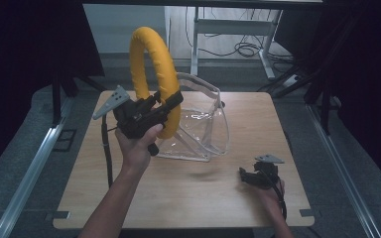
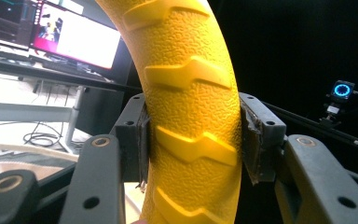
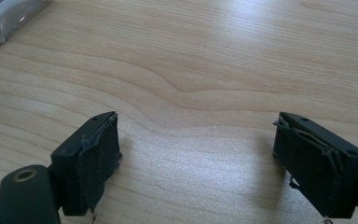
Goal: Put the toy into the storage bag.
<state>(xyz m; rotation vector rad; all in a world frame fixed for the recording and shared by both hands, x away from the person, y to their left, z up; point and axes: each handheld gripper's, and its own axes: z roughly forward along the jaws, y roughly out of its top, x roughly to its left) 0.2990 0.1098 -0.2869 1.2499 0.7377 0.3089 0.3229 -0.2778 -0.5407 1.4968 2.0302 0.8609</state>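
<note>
Left tongs (image 1: 171, 101) pinched the yellow ring (image 1: 155, 74), held upright at upper centre above the bench (image 1: 188, 193), while right tongs (image 1: 248, 174) rested spread at lower right.

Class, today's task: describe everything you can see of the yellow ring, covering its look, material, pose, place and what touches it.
The yellow ring is a thick hoop with a pebbled surface and raised zigzag ridges, seemingly rubber or foam. It stands upright in the air above the table's far left part, in front of a clear plastic container. The left gripper is clamped on its lower right side, one pad pressing each flank. Nothing else visibly touches it.
</note>
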